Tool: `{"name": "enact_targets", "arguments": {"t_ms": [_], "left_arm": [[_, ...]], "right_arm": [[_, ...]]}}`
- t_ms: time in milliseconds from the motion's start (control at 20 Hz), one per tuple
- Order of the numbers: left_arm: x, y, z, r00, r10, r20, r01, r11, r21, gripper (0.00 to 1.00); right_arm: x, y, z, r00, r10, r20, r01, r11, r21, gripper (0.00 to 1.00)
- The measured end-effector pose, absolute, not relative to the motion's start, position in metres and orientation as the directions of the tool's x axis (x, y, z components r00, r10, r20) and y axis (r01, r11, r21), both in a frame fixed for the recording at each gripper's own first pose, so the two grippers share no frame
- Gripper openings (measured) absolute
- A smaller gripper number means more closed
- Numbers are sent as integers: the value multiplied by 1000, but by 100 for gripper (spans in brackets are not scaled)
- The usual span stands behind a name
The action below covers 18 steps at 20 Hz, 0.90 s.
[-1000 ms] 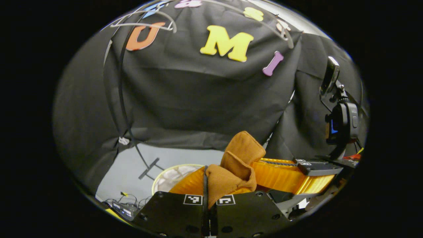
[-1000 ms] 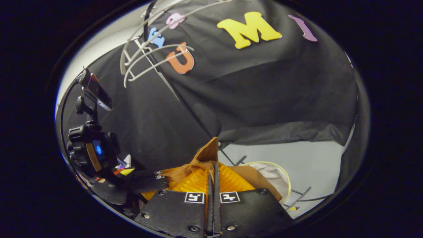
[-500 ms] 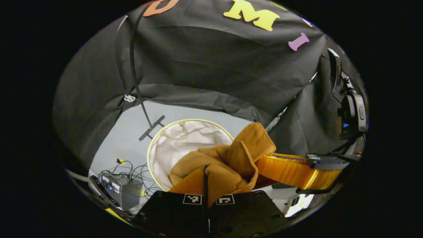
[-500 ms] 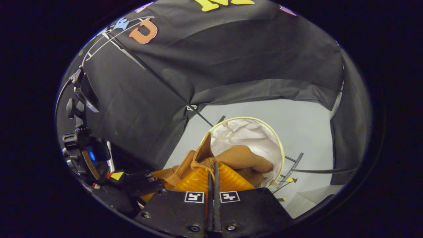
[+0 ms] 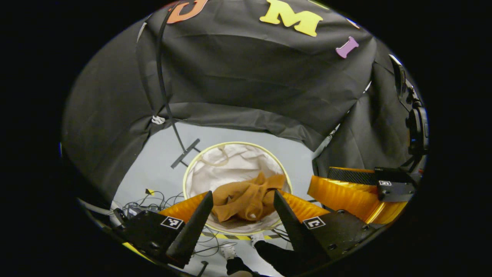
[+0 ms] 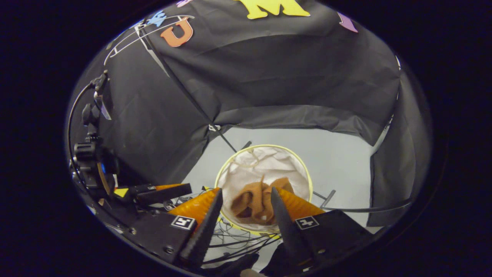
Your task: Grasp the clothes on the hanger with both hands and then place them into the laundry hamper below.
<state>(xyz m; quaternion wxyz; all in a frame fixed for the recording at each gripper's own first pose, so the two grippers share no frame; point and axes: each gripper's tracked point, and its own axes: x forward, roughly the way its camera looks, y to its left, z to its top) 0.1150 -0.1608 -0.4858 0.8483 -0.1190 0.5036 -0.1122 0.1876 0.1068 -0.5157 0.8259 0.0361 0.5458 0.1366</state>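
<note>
Half a second after clamping it, your left gripper (image 5: 240, 211) and right gripper (image 6: 246, 209) hang spread wide and empty above the hamper (image 5: 200, 175). The brown garment (image 5: 246, 200) lies crumpled inside, seemingly against its near wall.

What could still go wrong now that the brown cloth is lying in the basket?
Little, probably. The brown garment lies bunched toward the near side of the laundry hamper, so a fold might hang over the rim. Loose cables lie on the floor beside the hamper; they could snag something. Both the left gripper and right gripper are open.
</note>
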Motion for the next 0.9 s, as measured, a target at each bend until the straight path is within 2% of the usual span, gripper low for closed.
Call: {"name": "enact_targets", "arguments": {"t_ms": [50,250,400,450,650,750,850,900], "left_arm": [[114,-159,-482,479,-306,-823,69,948,-312,97],[115,-150,-462,513,-291,-808,93,954,-284,97],[121,-139,-429,578,-271,-770,110,961,-255,100],[125,-132,-410,614,-260,-746,115,964,-241,97],[135,-112,-311,756,-264,-600,158,962,-224,97],[133,-95,-257,825,-257,-504,181,964,-196,100],[127,-78,-210,869,-260,-421,203,963,-176,97],[124,-74,-182,892,-266,-366,217,961,-168,92]], "right_arm": [[185,104,-520,371,260,-892,-187,961,202,81],[191,104,-513,429,262,-865,-203,960,191,83],[202,103,-470,513,246,-822,-221,964,151,81],[202,103,-450,546,245,-801,-227,964,140,81],[199,109,-369,680,264,-684,-254,960,117,84],[194,112,-320,753,260,-605,-252,963,99,81],[183,110,-266,826,237,-511,-224,971,88,84],[176,113,-240,856,234,-462,-219,972,86,88]]}}
